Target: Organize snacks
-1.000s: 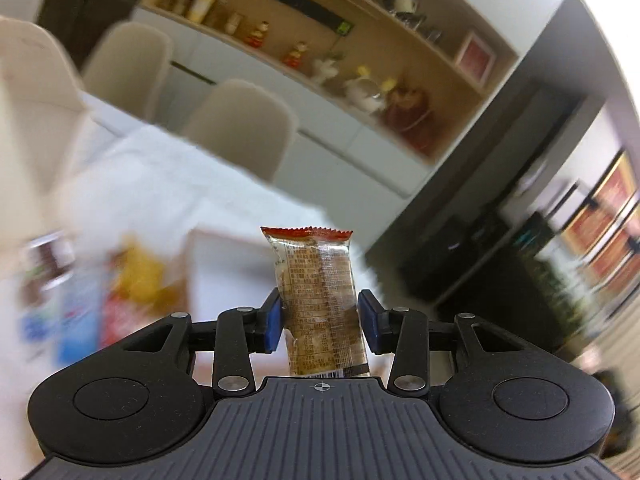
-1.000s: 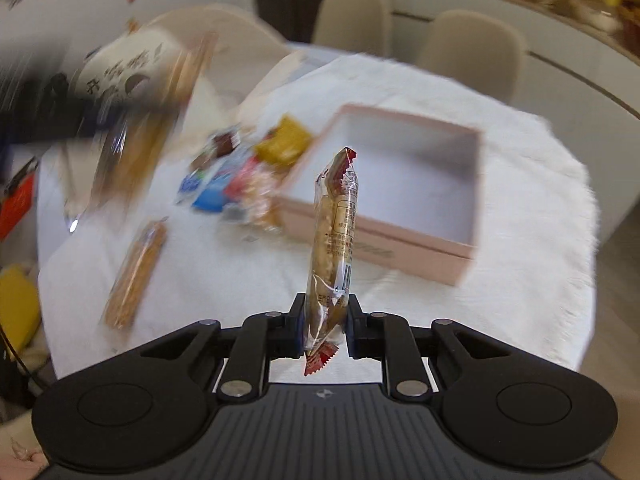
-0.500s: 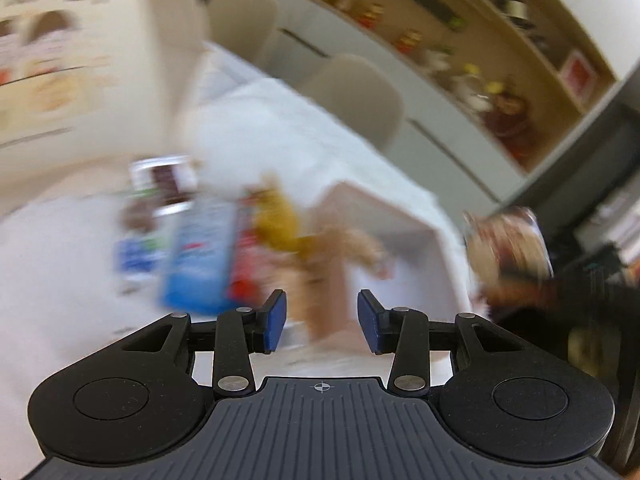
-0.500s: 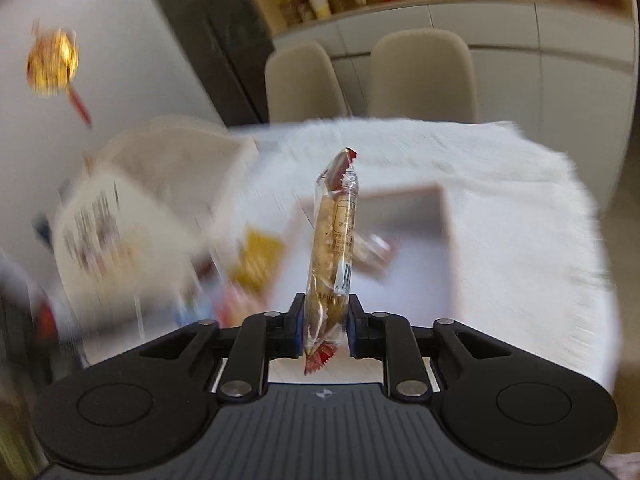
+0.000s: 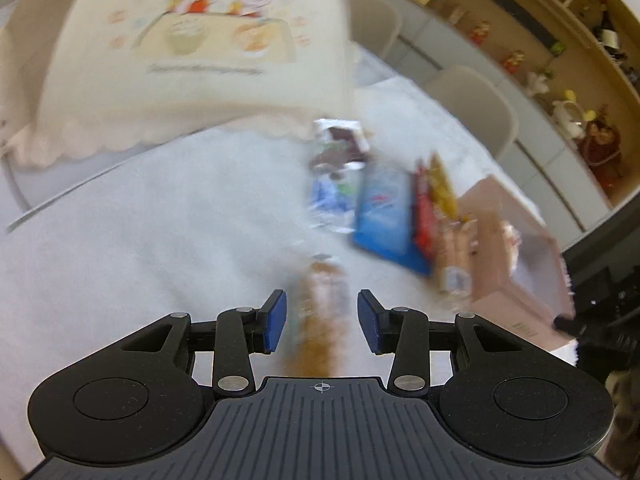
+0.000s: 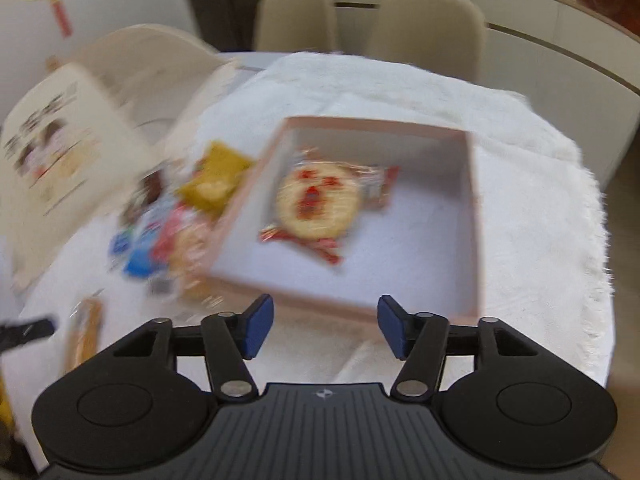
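Blurring leaves the snack wrappers and bag unreadable.

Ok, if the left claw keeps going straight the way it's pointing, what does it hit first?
Probably the long brown snack packet lying on the white tablecloth; it sits between the left claw's open fingers. The picture is blurred, so depth is uncertain.

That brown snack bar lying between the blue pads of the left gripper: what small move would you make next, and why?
Probably lower the left gripper a little further and close on the brown snack bar. Its jaws stand open with the bar lined up between them but not pressed. The pink box already holds a round snack, and the right gripper, jaws just opened, is empty.
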`<state>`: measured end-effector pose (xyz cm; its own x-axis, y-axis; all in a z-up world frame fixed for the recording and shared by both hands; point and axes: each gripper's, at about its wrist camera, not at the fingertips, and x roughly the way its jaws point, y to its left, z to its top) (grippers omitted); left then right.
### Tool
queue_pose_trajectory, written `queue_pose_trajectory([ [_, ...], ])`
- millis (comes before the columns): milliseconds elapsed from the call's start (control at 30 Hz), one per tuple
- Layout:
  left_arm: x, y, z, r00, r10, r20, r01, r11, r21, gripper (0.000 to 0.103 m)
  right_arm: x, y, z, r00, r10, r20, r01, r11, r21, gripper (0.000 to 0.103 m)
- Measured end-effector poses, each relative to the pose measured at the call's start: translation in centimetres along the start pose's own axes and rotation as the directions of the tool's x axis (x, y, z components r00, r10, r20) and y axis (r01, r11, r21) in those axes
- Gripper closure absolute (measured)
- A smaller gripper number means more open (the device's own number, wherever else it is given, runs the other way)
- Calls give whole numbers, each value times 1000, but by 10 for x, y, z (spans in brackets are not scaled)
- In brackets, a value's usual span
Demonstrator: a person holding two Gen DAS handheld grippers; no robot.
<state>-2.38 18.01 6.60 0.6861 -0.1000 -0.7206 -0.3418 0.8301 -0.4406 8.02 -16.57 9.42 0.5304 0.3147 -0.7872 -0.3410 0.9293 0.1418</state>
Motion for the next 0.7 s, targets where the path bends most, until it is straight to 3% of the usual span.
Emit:
queue_pose_trajectory([
  [67,6,-16,6,998,-59,3,59,998,36,59,-5,13,-11,1000,13,-4,-13,1000,-21,40],
  [200,39,-52,17,985,-144,-92,152,985,77,59,9,19,-25,998,41,-57,-42,999,-14,36],
  [300,66,-81,21,983,-131,-130,147,981,125,59,26,8,-28,997,4,-82,-1,999,37,36],
  [433,101,-100,36,985,-114,-129,129,986,108,59,30,-1,-35,996,-27,-82,31,998,53,36],
  [533,131,-116,39,983,-46,-177,81,978,191,54,29,-5,-44,995,-16,-98,20,999,43,36],
  [567,137,-120,38,982,-41,-186,83,971,223,47,28,-6,-45,995,-25,-97,29,999,39,36],
  [633,137,-121,35,981,-53,-187,103,957,270,49,28,-11,-45,995,-61,-74,64,997,38,36],
  [700,130,-117,32,978,-68,-196,126,944,303,59,31,-21,-38,996,-80,-49,83,994,64,36],
])
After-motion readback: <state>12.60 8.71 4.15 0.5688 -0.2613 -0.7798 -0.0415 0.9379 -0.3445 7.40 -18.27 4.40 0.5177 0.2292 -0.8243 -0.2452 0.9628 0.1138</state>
